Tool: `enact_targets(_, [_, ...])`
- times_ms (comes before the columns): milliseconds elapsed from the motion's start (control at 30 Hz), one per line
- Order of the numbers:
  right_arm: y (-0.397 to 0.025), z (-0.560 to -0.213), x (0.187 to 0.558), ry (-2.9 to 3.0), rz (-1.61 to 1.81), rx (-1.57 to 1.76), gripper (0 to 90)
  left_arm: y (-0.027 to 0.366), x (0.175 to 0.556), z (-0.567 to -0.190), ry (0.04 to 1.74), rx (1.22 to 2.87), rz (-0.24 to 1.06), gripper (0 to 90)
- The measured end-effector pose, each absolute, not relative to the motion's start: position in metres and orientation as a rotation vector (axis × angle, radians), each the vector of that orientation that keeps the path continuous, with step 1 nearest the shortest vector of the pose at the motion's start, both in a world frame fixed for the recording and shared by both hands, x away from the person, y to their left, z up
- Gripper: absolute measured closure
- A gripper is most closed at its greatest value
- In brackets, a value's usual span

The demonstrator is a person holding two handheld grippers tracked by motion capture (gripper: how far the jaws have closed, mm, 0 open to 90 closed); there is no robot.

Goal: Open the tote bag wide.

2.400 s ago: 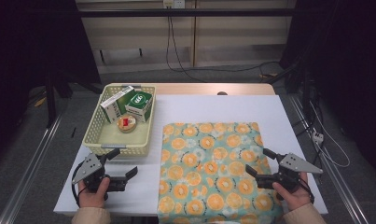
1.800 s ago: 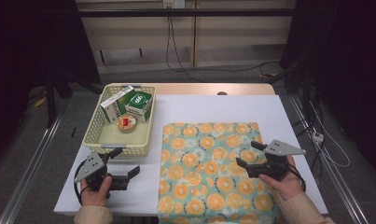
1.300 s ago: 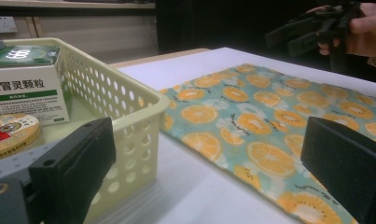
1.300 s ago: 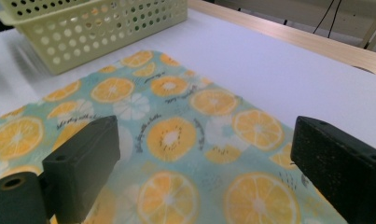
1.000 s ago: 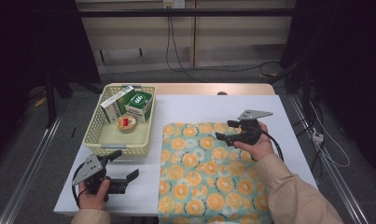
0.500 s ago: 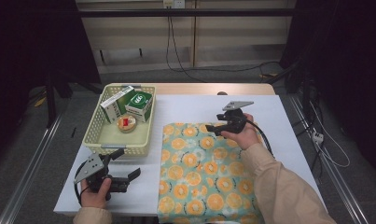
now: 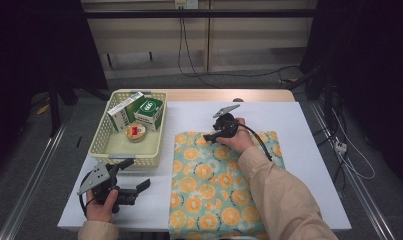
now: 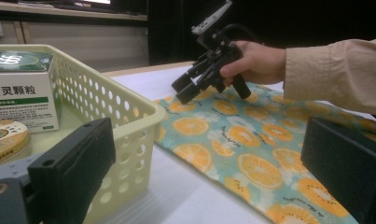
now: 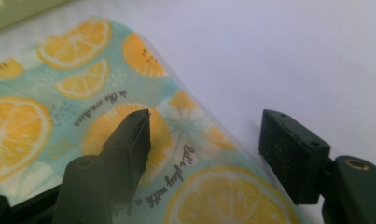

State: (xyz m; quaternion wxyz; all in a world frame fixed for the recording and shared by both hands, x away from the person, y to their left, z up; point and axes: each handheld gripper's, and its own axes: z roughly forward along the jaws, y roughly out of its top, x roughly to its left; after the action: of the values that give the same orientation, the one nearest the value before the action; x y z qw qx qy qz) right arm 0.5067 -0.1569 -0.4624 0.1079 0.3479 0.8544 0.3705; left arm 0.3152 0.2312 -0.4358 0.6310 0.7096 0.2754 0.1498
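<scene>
You are bringing your right gripper (image 7: 209, 136), jaws spread, over the far edge of the orange-print cloth (image 7: 224, 185) — lying flat on the table (image 7: 309, 130) toward 5 o'clock from the basket (image 7: 101, 145). It looks thin and limp, so pinch right at the edge. Your left gripper (image 7: 136, 175) is hovering open at 7 o'clock.

The right hand-held gripper (image 7: 213, 136) is now carried from the near right edge of the orange-print cloth (image 7: 224, 185) to its far edge, which is straddled by the open jaws.

A lab recording bay — black curtains (image 7: 34, 60), loose cables (image 7: 229, 75), metal floor rails (image 7: 31, 185) around a white table (image 7: 309, 150).
</scene>
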Motion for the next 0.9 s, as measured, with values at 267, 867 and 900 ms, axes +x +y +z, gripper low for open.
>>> enact_targets(267, [-0.165,-0.46,0.502,2.548,1.106,0.985,76.4,0.233,0.314,-0.435,0.638,1.626,0.352,2.8])
enact_targets(867, [-0.203,-0.415,0.523,2.37,1.193,1.114,90.0,0.226,0.314,-0.43,0.607,1.642,0.356,2.8])
enact_targets(900, [-0.209,-0.411,0.529,2.348,1.191,1.132,90.0,0.225,0.314,-0.43,0.604,1.644,0.357,2.8])
